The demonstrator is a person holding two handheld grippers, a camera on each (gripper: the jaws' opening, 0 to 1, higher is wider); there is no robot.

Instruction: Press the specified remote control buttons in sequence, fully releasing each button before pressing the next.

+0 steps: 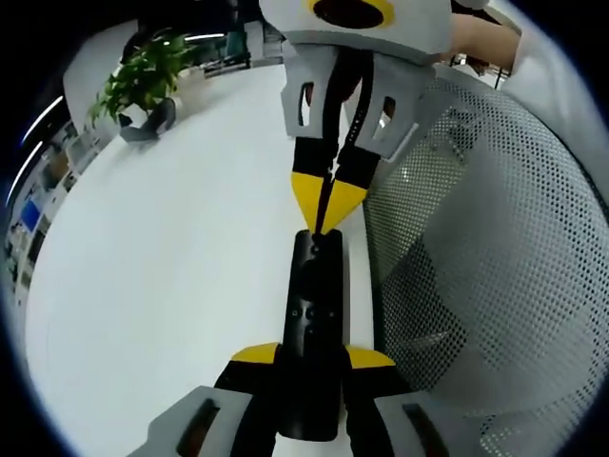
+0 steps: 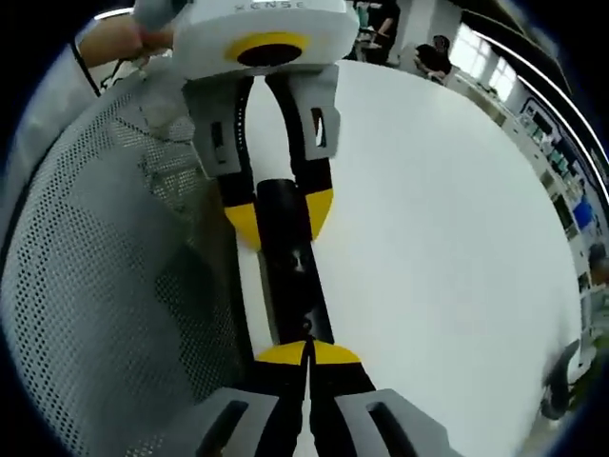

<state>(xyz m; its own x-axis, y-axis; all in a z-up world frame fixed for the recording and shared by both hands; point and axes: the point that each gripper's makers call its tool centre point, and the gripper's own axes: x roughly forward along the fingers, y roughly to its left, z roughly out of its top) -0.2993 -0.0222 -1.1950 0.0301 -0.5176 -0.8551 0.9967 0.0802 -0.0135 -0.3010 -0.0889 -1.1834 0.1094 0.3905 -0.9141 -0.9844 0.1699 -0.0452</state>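
A long black remote control (image 1: pixel 314 286) lies lengthwise above the white table (image 1: pixel 171 267). My left gripper (image 1: pixel 312 354) is shut on its near end, one yellow tip on each side. My right gripper (image 1: pixel 328 195) comes down from the top of the left gripper view, jaws shut, its yellow tips touching the remote's far end. In the right gripper view the same remote (image 2: pixel 295 286) runs upward from my shut right gripper (image 2: pixel 306 354), whose tips rest on its top face. The left gripper (image 2: pixel 281 214) clamps the other end. I cannot make out which button lies under the tips.
A grey mesh chair back (image 1: pixel 485 267) stands close beside the remote, also seen as the mesh chair (image 2: pixel 105 267). A potted plant (image 1: pixel 143 81) sits at the table's far edge. A person's hand (image 2: pixel 114 38) holds the left gripper. People (image 2: pixel 433 57) sit far behind.
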